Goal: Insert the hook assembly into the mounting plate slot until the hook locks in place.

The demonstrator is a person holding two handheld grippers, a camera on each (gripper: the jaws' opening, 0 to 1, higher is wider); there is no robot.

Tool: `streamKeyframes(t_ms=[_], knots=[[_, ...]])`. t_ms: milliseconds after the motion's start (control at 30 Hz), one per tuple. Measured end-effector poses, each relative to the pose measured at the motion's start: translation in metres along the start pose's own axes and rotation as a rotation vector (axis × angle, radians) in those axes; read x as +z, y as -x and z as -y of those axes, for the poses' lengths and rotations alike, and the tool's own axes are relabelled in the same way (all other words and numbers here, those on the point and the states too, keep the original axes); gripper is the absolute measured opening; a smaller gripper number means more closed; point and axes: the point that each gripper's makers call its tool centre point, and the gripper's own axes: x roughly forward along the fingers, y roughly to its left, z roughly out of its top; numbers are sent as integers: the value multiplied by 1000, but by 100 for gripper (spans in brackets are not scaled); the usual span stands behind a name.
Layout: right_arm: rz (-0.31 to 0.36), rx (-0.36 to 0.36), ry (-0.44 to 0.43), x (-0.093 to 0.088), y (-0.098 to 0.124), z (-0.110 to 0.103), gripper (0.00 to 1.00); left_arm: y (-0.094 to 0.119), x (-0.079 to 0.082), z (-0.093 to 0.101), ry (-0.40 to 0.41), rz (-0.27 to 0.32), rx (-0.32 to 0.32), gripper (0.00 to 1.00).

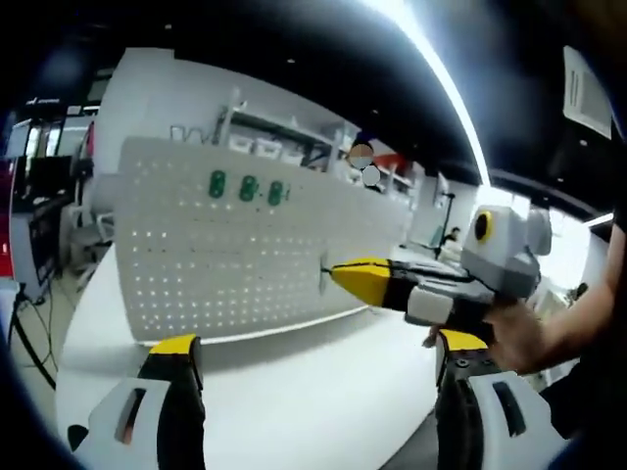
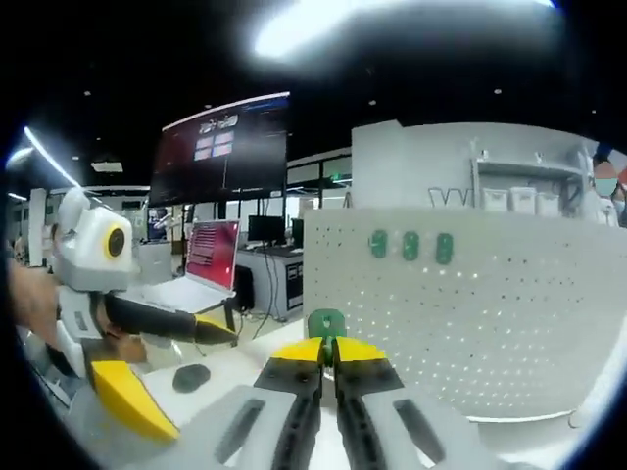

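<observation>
White tabletop is seen bare and open before an upright white pegboard, whose lower edge meets it. Three green hooks are mounted high on the board. Right gripper is closed on a green hook assembly, held near the board. Left gripper is spread wide, holding nothing.

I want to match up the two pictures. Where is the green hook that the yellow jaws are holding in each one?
Left gripper view: the held hook is a small sliver at the tip of the right gripper, middle-right, against the pegboard.
Right gripper view: the green hook sits bottom centre, pinched in that gripper's jaws.
Shared landmark: three green hooks already on the pegboard.
</observation>
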Motion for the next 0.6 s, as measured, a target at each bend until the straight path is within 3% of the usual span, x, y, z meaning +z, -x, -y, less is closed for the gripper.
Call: streamKeyframes(t_ms=[333,600], knots=[[9,-38,8,-1,-27,20,0,4,-5,-4,-6,10,30,100],[19,-105,49,6,-50,56,0,2,-10,-4,32,8,40,100]])
